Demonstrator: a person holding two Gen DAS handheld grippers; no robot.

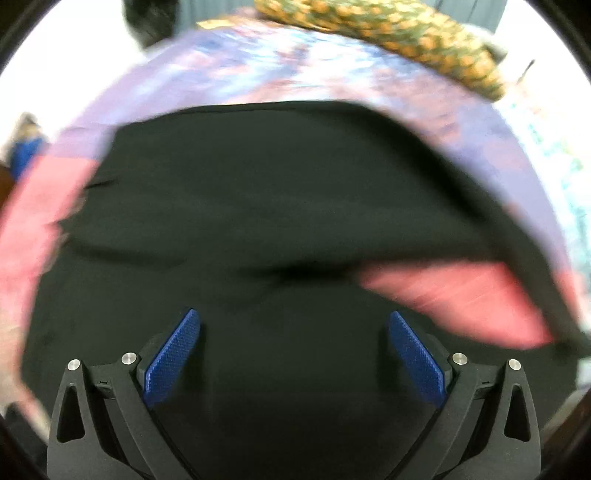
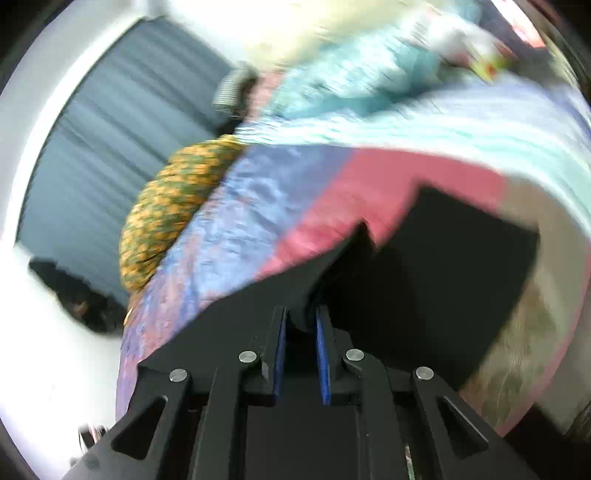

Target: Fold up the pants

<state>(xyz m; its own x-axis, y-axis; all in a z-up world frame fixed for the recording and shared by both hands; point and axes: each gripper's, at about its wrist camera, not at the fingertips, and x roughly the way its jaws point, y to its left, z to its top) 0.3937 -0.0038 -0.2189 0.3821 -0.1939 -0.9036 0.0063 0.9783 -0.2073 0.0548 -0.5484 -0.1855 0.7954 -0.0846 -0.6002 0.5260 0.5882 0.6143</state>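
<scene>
The black pants lie spread on a bed with a pink and purple patterned cover. My left gripper is open and empty, its blue pads wide apart just above the black cloth. A fold of the pants lifts at the right and shows pink cover beneath. My right gripper is shut on a bunched edge of the black pants and holds it up above the bed. Both views are blurred by motion.
An orange and green patterned pillow lies at the far side of the bed, also in the right wrist view. A grey-blue curtain hangs behind. Light turquoise bedding lies beyond the pink cover.
</scene>
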